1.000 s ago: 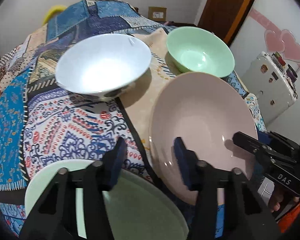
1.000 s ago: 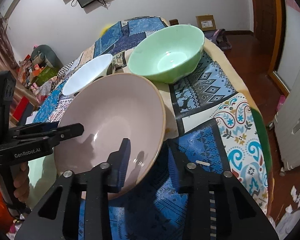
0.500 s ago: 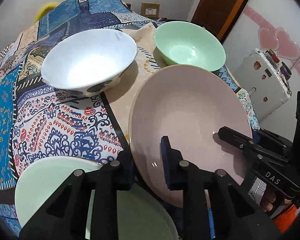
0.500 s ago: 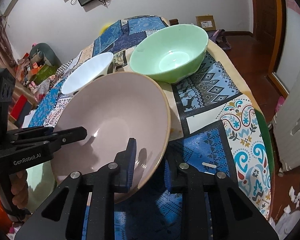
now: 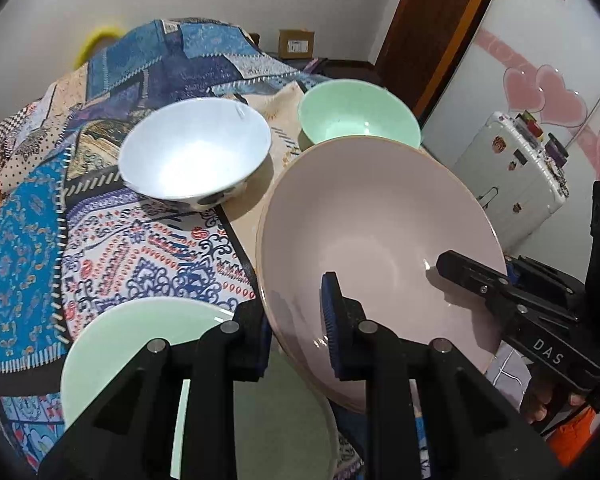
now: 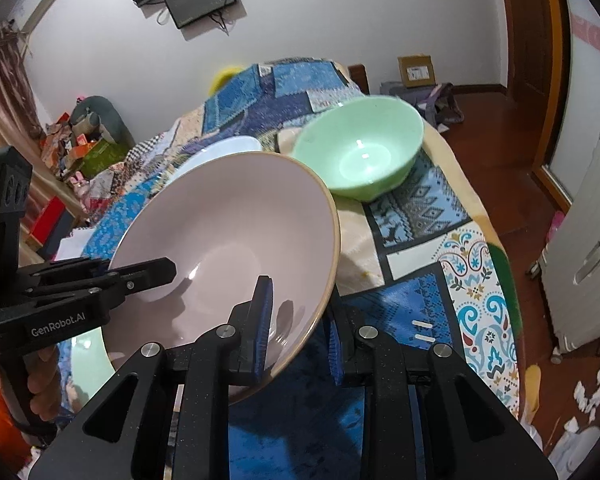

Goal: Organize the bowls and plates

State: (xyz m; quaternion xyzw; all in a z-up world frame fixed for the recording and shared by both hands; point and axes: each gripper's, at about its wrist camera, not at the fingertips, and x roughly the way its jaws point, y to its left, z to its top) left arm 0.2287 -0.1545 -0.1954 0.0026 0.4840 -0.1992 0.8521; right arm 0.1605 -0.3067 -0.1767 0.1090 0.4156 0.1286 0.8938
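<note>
Where light strikes, the pink bowl (image 5: pixel 376 216) looks glossy, tan-rimmed

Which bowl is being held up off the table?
The pink bowl: both grippers, left and right, clamp its rim. The white bowl and green bowl sit on the cloth.

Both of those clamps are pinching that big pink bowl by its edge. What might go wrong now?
The pink bowl hangs tilted, held only at its rim by the left gripper and the right gripper; it may slip out. If it drops, it could hit the green plate below. Swinging it might knock the green bowl.
</note>
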